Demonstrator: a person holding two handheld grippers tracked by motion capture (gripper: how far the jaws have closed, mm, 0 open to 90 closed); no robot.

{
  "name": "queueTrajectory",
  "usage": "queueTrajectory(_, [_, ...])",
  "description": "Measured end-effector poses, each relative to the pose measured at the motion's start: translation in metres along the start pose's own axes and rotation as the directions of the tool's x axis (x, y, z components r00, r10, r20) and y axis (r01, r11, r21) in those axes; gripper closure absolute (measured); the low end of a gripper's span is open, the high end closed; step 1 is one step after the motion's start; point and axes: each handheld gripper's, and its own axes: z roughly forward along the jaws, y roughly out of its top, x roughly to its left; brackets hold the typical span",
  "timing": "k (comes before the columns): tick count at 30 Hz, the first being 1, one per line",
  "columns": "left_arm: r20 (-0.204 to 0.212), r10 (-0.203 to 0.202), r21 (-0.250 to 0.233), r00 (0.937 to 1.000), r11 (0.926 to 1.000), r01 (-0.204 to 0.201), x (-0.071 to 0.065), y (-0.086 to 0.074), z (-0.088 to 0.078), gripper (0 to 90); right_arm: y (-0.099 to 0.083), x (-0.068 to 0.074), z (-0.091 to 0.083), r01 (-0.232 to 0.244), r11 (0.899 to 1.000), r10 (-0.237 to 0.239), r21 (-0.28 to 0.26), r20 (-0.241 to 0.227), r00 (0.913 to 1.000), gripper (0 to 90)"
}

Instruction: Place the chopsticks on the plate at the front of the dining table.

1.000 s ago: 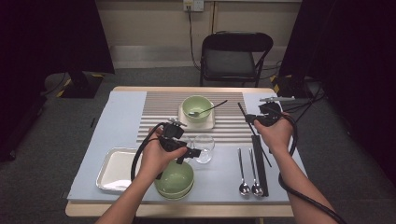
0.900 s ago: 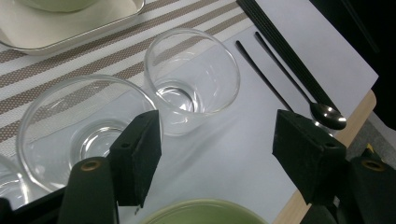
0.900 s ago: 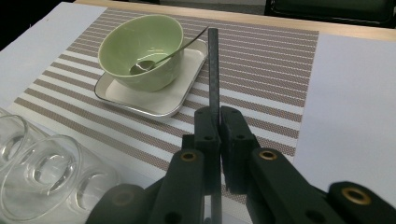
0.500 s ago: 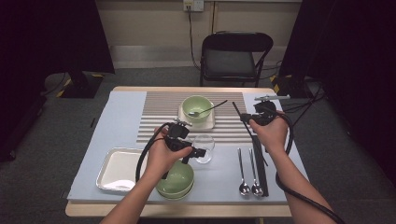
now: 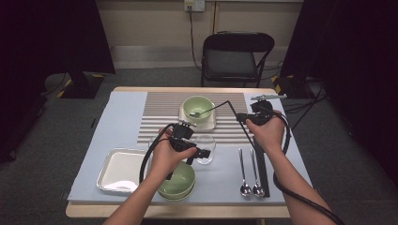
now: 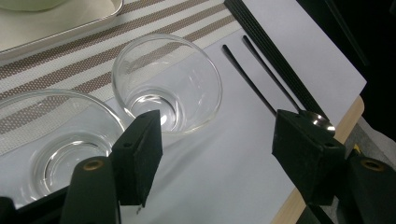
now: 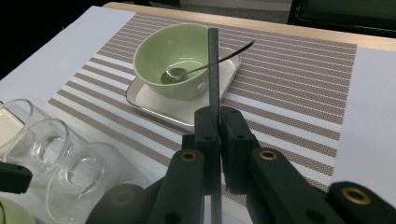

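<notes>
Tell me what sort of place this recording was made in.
Probably a staged recording room, not a home dining room: a single table laid with a striped placemat, green bowl and spoons stands between dark curtains, with a folding chair against a bare wall.

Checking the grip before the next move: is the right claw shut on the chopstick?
Yes, shut. The right claw has both pads pressed against the chopstick, which stands up between them.
</notes>
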Motion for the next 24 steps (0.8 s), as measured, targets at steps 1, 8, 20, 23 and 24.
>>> queueTrajectory(1, [-0.003, -0.008, -0.004, 1.0000, 1.0000, 0.008, -0.001, 0.000, 0.001, 33.3, 0.000, 0.001, 0.001, 0.002, 1.000, -0.002, 0.000, -0.004, 1.0000, 86.6])
queueTrajectory(8, [0.003, -0.007, -0.002, 1.0000, 1.0000, 0.007, -0.002, 0.002, 0.004, 33.3, 0.001, 0.006, 0.003, 0.008, 1.000, -0.008, 0.003, -0.015, 0.9999, 86.6])
queueTrajectory(20, [0.010, -0.015, -0.004, 0.9998, 0.9999, 0.015, -0.006, 0.005, 0.009, 33.8, 0.007, 0.014, 0.004, 0.010, 1.000, -0.010, -0.005, -0.034, 0.9994, 86.6])
queueTrajectory(23, [0.014, -0.008, -0.003, 0.9999, 1.0000, 0.008, -0.007, 0.007, 0.010, 33.8, 0.007, 0.016, 0.005, 0.009, 1.000, -0.009, -0.005, -0.039, 0.9992, 86.6])
queueTrajectory(24, [0.020, -0.013, -0.005, 0.9997, 0.9999, 0.013, -0.008, 0.008, 0.010, 33.8, 0.008, 0.016, 0.005, 0.010, 1.000, -0.011, -0.005, -0.041, 0.9991, 86.6])
